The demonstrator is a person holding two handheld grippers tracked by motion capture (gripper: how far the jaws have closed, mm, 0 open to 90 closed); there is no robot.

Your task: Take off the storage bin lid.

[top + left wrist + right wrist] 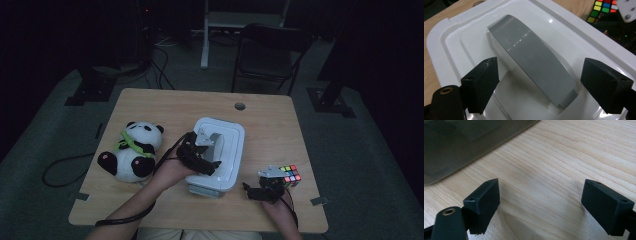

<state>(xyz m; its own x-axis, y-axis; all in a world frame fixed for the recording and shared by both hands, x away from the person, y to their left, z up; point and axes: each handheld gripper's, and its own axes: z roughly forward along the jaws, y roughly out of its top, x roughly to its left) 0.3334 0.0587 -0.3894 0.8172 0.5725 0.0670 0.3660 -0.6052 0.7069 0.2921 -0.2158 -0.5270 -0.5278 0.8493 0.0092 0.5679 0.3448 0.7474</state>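
at the near edge of the wooden table (pixel 165 107) the person's forearms come in, and the room around is dark: a grey floor, a folding chair (pixel 267 50) beyond the far edge, and cables trailing on the floor at the left. the right gripper (pixel 250 192) sits low near the front right corner, just beside a colour cube (pixel 290 174); in the right gripper view its jaws stand wide apart over bare wood, nothing between them, with a dim translucent wall of the box cutting across the upper left corner. the left gripper (pixel 536 82) hovers over the white storage box (pixel 235 150) in the middle of the table. a plush panda (pixel 132 150) lies to the left of the box, well apart from both grippers. from above, the left hand and gripper hide part of the lid, and the dimness makes the fingertips hard to separate there. in the left gripper view the grey handle (pixel 534 62) on the lid runs slantwise between the two open jaws, which straddle it; the pads are clear of it on both sides, not pressing.
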